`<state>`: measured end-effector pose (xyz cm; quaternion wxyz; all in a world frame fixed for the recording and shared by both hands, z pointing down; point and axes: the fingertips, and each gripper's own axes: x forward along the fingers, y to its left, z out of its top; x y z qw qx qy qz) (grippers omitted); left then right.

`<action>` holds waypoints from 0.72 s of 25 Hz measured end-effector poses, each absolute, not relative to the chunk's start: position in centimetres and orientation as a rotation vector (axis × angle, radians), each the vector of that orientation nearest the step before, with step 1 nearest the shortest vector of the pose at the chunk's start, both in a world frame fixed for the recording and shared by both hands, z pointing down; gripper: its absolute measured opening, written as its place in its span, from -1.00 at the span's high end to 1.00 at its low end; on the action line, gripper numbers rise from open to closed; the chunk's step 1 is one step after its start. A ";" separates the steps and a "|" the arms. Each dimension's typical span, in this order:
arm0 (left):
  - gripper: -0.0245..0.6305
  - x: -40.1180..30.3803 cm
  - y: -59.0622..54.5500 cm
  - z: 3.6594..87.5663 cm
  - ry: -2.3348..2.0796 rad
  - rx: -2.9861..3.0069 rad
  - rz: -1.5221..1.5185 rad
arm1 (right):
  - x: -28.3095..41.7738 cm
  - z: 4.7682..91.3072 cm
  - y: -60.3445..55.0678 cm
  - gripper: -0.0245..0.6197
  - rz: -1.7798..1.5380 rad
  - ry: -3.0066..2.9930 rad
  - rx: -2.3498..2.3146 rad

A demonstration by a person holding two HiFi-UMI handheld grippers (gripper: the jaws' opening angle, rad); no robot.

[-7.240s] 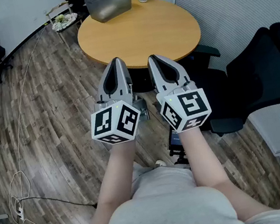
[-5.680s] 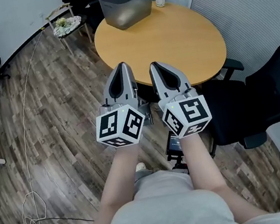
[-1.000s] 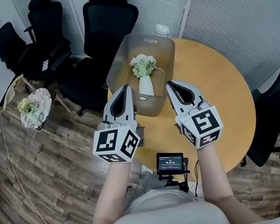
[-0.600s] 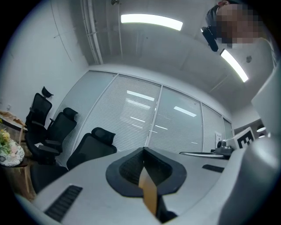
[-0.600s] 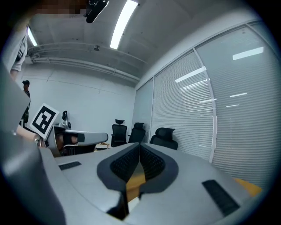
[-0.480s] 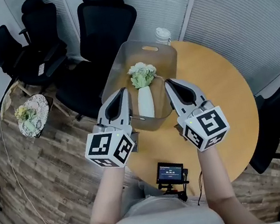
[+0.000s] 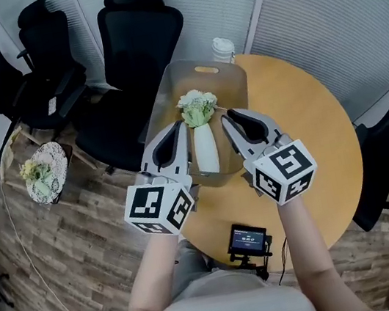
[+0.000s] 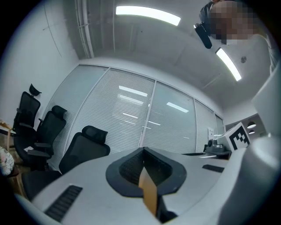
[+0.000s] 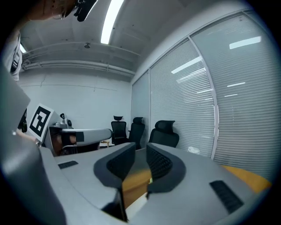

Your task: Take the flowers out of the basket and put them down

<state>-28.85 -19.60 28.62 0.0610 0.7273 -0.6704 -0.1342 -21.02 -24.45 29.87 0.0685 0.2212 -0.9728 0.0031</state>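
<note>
A small screen (image 7: 248, 238) is being noted at the near edge of the round table (image 7: 309, 131), at 6 o'clock. Beyond it, the left gripper (image 7: 173, 128) is being held with its jaws pressed together, nothing between them. The right gripper (image 7: 231, 116) is being opened: a narrow gap is being shown between its jaws, with nothing in it. The white vase (image 7: 207, 152) of flowers (image 7: 197, 106) is being found upright inside the clear basket (image 7: 233, 81), the left gripper at its 9 o'clock, the right at its 3 o'clock. A lidded cup (image 7: 221, 48) is being observed just past the basket at 1 o'clock, and black chairs (image 7: 137, 42) at 11 o'clock.
</note>
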 end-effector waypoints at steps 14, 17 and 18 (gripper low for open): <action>0.91 -33.3 -22.8 27.8 -1.887 2.217 -0.506 | -25.4 30.9 -27.7 0.02 -0.017 -2.777 0.617; 0.91 -33.8 -23.4 27.6 -1.848 2.249 -0.527 | -26.2 30.9 -28.8 0.03 0.006 -2.750 0.630; 0.91 -33.9 -23.6 27.6 -1.832 2.260 -0.531 | -26.5 31.3 -29.4 0.03 0.025 -2.729 0.640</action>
